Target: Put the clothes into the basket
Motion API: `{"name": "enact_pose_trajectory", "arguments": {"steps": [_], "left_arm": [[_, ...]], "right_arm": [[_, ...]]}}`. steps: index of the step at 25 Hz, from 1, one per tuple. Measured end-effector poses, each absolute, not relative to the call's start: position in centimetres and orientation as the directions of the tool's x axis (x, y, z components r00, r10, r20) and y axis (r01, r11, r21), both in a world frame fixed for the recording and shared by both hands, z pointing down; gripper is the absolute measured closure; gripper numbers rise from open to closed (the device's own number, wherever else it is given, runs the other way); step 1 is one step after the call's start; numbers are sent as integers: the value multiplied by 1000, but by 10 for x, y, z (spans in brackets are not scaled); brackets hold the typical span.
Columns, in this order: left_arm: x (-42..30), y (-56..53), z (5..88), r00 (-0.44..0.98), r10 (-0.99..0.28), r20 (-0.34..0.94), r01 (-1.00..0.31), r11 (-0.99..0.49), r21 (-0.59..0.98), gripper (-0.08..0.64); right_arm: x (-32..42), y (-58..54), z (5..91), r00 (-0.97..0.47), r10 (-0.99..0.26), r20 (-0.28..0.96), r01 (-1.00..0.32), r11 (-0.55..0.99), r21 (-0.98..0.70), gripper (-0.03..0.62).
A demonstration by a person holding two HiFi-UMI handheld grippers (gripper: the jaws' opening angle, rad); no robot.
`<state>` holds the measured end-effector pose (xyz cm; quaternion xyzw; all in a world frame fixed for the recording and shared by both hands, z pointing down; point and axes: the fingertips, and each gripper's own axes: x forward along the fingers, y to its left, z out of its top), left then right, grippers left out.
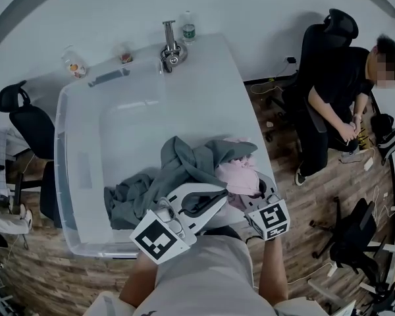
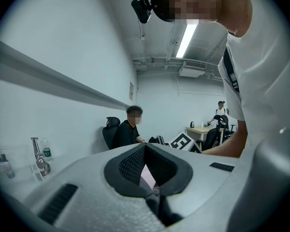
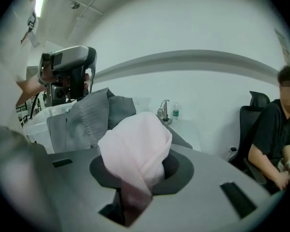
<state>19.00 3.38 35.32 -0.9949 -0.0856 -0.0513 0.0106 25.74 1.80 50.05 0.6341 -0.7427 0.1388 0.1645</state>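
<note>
Lifting pink crumpled cloth (image 3: 135, 144) clamped in your right gripper (image 3: 137, 178); left gripper (image 2: 145, 151) jaws together.
Risk: draped grey garment (image 1: 178, 160) slips outside clear plastic basket (image 1: 125, 137).

**Q:** How is the cloth coloured?
**A:** The pink garment (image 3: 135, 146) is a plain pale pink. The grey garment (image 1: 178, 166) is slate grey, with a line of paler stitching.

**Q:** And the container and surfaces?
**A:** The basket (image 1: 60, 176) is clear, colourless plastic. The tabletop (image 1: 214, 78) is white, and the floor (image 1: 316, 196) is brown wood-grain planking.

**Q:** And the tools?
**A:** The left gripper (image 2: 145, 146) and the right gripper (image 3: 137, 170) have light grey shells, and their tongs have black pads. The marker cubes (image 1: 159, 237) are white with black square patterns.
</note>
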Motion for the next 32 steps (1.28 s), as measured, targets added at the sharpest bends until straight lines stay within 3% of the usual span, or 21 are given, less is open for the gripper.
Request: {"name": "enact_pose_trajectory", "arguments": {"steps": [32], "left_arm": [[133,6,310,998,57,12,57,-994,-98,555]], "right_arm": [[214,-6,334,-164,-968,192,-955,204,215,486]]}}
